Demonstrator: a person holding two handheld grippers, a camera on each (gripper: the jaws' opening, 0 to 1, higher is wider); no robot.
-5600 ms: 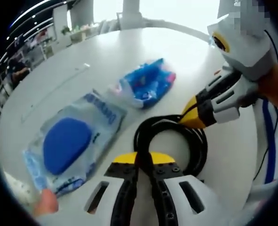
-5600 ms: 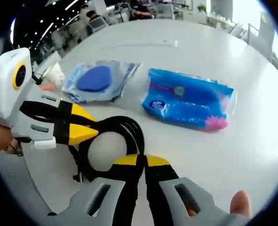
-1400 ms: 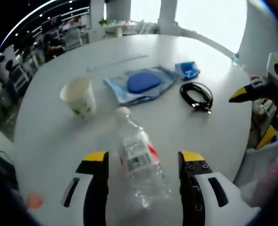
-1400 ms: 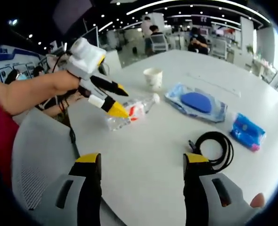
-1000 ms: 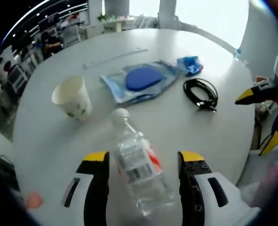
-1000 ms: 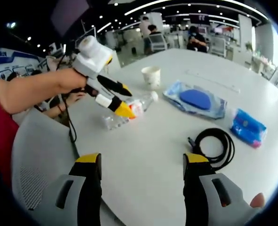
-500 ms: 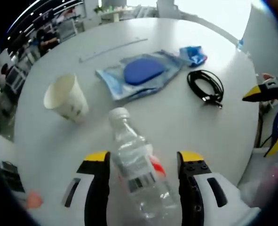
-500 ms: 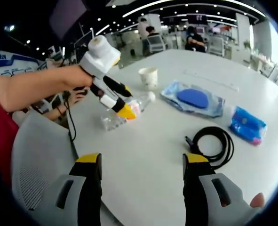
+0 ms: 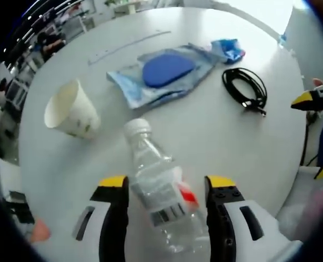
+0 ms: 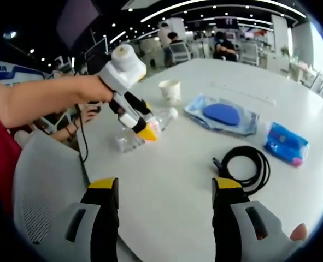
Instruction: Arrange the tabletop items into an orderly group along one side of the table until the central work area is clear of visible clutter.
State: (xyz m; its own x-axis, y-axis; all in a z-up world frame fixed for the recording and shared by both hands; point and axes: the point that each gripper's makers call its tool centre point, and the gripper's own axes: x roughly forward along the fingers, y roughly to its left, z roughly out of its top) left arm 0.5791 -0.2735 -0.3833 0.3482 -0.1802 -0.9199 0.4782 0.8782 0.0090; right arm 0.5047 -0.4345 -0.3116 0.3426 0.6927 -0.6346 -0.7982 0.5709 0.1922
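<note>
Closer than a moment ago, the left hand-held gripper (image 9: 166, 188) has come down over the clear plastic bottle (image 9: 158, 191), which lies on its side on the white counter (image 9: 221, 142) at the lower centre of the left gripper view, its body between the wide-spread jaws and its white cap pointing up the frame. Beyond it a paper cup (image 9: 68, 112) stands at left, then a blue pad in a clear bag (image 9: 161, 73), a coiled black cable (image 9: 246, 90) at right, and a blue tissue pack (image 9: 229, 49) farthest. In the right gripper view the right hand-held gripper (image 10: 164, 191) hangs wide apart over bare counter at the bottom, well short of the cable.
</note>
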